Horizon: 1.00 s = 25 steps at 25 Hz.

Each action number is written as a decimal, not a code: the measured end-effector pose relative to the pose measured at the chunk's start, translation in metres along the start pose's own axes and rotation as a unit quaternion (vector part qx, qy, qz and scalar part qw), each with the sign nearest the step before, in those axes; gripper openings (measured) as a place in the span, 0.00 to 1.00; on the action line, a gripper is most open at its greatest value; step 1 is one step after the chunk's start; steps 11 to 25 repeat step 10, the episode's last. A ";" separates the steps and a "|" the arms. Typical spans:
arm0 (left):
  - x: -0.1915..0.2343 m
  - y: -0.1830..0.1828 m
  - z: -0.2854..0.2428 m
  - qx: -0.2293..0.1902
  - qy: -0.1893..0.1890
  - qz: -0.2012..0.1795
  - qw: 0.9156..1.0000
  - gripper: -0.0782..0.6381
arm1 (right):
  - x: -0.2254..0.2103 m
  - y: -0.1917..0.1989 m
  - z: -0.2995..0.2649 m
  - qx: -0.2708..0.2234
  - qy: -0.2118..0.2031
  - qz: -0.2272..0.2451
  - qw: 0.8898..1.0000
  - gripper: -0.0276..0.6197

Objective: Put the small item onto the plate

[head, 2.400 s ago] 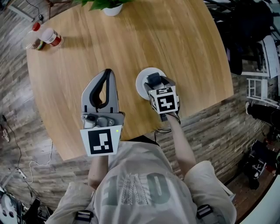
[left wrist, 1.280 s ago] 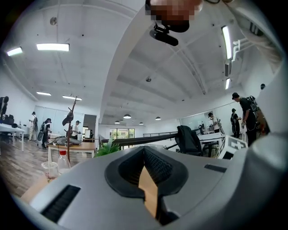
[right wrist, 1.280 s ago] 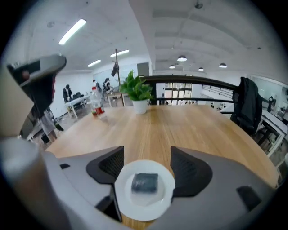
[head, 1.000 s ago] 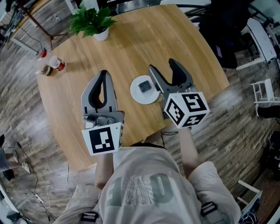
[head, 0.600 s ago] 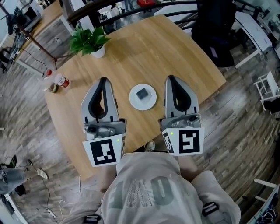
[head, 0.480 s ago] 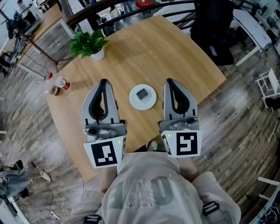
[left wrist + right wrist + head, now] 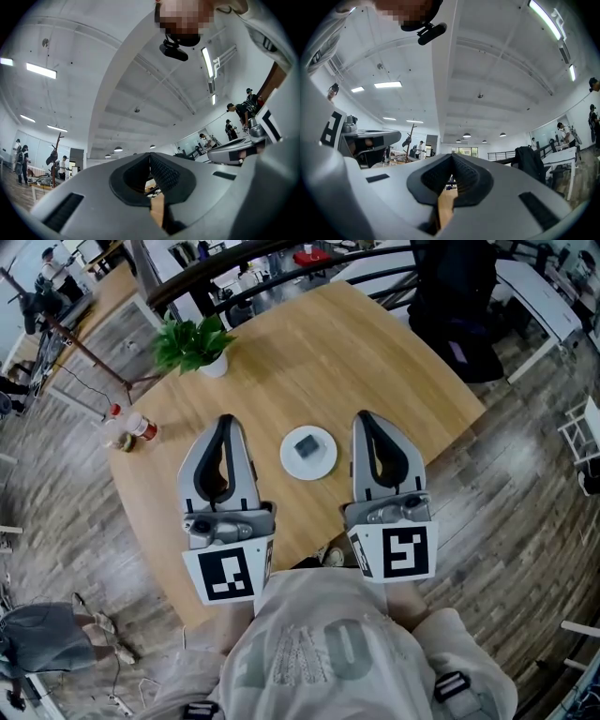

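Both grippers are held low at the near edge of the round wooden surface (image 7: pixel 375 343), side by side, pointing away from the person.

Left gripper (image 7: pixel 225 420): I read the jaws as closed, pads meeting, nothing between them. Its own view agrees, with only a sliver of wood showing below the seam.

Right gripper (image 7: pixel 365 416): the same, jaws closed pad to pad and empty.

A white plate (image 7: pixel 323 463) sits on the surface between the two grippers, touching neither.

The small item (image 7: pixel 306 445), dark grey and squarish, lies flat on the plate, about centre. Neither gripper touches it.

Far side of the surface: a potted plant (image 7: pixel 194 341) in a white pot, near the rim.

Left rim: a bottle (image 7: pixel 141 427) with a red cap, apparently lying on its side, well apart from the plate.

Both gripper views tilt upward, so I get mostly ceiling and strip lights, with distant people in the room beyond.

The floor (image 7: pixel 75 521) around the surface is wood plank.
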<state>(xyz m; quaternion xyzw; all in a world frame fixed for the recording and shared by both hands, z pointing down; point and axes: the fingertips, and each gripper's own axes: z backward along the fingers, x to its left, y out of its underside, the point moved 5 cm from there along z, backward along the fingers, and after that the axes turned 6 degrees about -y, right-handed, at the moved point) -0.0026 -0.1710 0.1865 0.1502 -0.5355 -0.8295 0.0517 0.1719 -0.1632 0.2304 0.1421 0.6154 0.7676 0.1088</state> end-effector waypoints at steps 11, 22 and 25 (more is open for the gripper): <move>0.004 0.007 0.000 0.011 -0.008 -0.011 1.000 0.12 | 0.002 0.005 -0.004 0.010 -0.007 0.002 1.000 0.07; 0.004 0.007 0.000 0.011 -0.008 -0.011 1.000 0.12 | 0.002 0.005 -0.004 0.010 -0.007 0.002 1.000 0.07; 0.004 0.007 0.000 0.011 -0.008 -0.011 1.000 0.12 | 0.002 0.005 -0.004 0.010 -0.007 0.002 1.000 0.07</move>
